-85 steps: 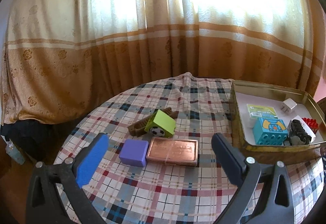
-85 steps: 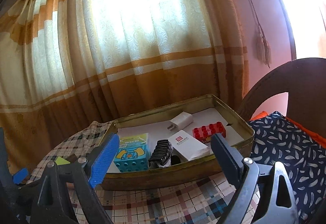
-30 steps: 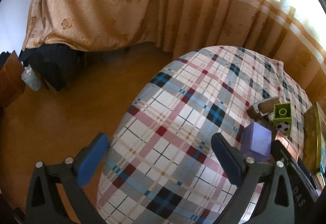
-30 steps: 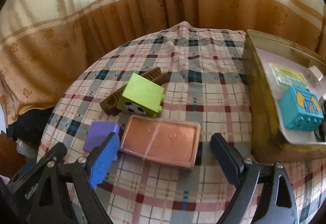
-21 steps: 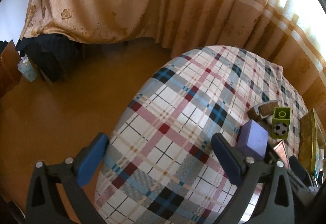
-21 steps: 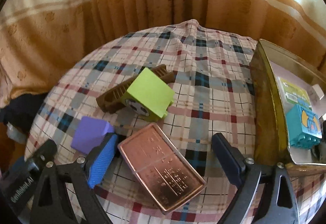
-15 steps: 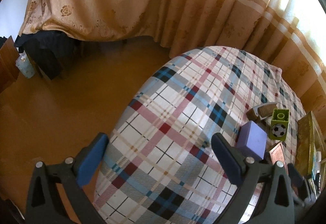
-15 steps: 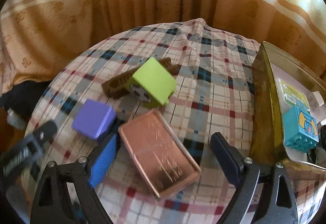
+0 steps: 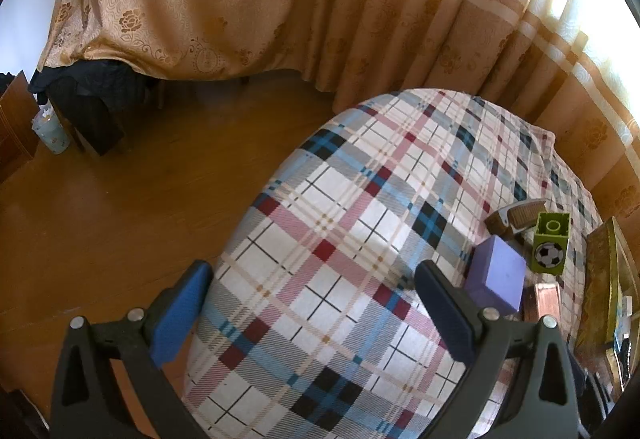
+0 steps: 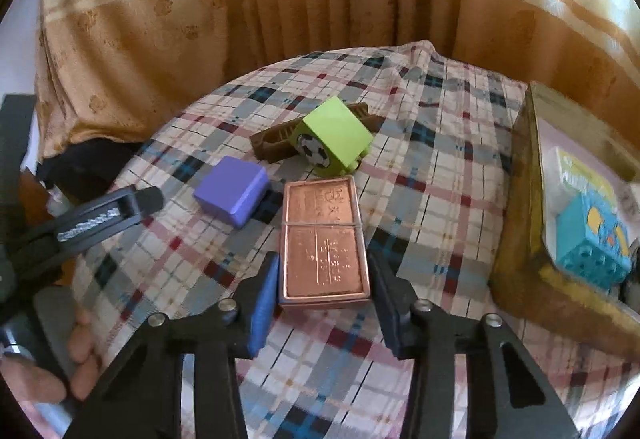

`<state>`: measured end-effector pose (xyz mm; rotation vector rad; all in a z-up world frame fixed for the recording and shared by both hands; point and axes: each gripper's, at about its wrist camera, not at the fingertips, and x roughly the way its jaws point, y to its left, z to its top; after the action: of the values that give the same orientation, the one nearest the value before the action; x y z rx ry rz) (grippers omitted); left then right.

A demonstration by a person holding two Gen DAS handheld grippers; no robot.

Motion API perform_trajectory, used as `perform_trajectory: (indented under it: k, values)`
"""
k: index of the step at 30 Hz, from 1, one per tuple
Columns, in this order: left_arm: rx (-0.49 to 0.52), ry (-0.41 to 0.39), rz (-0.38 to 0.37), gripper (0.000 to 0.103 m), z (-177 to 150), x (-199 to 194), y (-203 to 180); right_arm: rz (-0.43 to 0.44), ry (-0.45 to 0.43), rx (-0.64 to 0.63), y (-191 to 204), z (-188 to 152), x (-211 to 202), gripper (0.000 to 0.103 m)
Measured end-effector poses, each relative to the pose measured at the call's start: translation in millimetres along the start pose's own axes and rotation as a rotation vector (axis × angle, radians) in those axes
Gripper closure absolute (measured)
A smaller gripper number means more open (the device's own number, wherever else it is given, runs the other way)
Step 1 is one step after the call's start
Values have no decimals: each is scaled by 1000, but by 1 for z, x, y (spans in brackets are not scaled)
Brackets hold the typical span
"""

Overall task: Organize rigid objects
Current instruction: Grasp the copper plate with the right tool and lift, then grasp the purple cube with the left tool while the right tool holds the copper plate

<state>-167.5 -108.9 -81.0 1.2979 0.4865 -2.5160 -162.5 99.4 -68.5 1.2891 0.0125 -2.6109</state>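
A flat copper tin (image 10: 322,235) lies on the checked tablecloth (image 10: 420,199), lengthwise between my right gripper's fingers. My right gripper (image 10: 324,271) is closing, and both pads touch the tin's long sides at its near end. Just beyond it are a purple block (image 10: 232,195), a green block with a football picture (image 10: 332,141) and a brown ridged piece (image 10: 276,139). My left gripper (image 9: 312,279) stands open over the table's left part with nothing between its fingers. In the left wrist view the purple block (image 9: 498,279) and the green block (image 9: 550,247) sit right of it.
A gold metal tray (image 10: 516,239) stands at the right and holds a teal block (image 10: 588,243) and a card. The left gripper's body (image 10: 104,215) and a person's hand (image 10: 76,339) are at the left. The table edge drops to a wooden floor (image 9: 120,219).
My right gripper's jaws have come in from wide apart to the copper tin's sides, and the wrist has rolled so the tin runs lengthwise between them. The left gripper has stayed put.
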Motion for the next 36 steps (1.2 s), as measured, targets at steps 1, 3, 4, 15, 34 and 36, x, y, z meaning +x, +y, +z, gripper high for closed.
perform_trajectory:
  k: [1,3,4,15,34,36]
  values:
    - [2,1,3,1,0,0,0,14,0,6,1,-2,-1,56]
    - [6,2,8,1,0,0,-1,15,-7,8,2,-3,-1,55]
    - [7,1,10,1,0,0,0,18,-11,12,1,-2,0,54]
    - [7,1,4,1,1,-1,-2,-22,-36,-66,11,4,8,54]
    - [274,-233,-125,1,-3,-44,-66,116,-306,151,-41,-16,-56,54]
    - [335,-194,-140,2,-1,-36,-84,115,-317,164,-43,-17,-58,54]
